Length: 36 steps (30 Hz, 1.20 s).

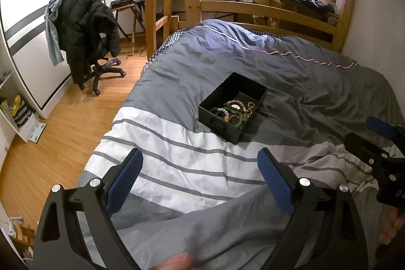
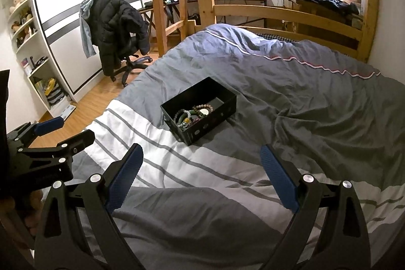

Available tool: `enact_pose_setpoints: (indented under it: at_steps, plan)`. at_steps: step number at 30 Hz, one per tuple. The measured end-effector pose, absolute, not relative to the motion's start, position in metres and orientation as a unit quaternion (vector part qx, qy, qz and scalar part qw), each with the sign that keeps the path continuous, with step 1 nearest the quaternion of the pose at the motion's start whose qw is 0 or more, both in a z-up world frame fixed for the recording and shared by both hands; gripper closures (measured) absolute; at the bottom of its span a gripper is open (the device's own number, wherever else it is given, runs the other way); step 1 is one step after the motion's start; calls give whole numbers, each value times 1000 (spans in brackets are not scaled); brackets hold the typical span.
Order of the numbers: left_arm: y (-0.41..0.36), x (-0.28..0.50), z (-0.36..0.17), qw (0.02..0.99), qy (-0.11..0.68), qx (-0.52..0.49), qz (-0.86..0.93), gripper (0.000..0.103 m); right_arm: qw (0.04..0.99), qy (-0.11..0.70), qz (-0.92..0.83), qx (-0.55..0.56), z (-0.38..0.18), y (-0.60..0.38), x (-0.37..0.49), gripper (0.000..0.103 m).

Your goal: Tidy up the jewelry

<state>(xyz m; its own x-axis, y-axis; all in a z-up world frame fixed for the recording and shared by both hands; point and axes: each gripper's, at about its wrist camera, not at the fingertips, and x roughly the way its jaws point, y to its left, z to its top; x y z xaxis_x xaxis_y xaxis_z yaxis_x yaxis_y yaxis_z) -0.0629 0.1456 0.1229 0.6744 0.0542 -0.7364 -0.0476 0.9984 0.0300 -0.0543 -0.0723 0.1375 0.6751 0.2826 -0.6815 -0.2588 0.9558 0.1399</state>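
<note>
Both tools look like the same build: matte black plastic frames with curved, ribbed arms and triangular cutouts near the base. The left tool [image 1: 200, 163] has two fingers [image 1: 125, 179] faced with dark blue textured pads, kind of a fine crosshatch grip. Round silver screws [image 1: 304, 181] sit at the pivot joints, two per side. The right tool [image 2: 201, 161] matches it, same blue pads [image 2: 278, 179] and shiny bolt heads. A bit of bare skin shows at the bottom edge, a fingertip [image 1: 177, 261], pinkish and blurry.
</note>
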Motion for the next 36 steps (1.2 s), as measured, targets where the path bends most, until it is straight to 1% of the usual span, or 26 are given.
enact_pose_setpoints:
  at_steps: [36]
  plan:
    - [133,-61,116,910,414,12,19,12,912,382,148,28,126,-77,-56,9]
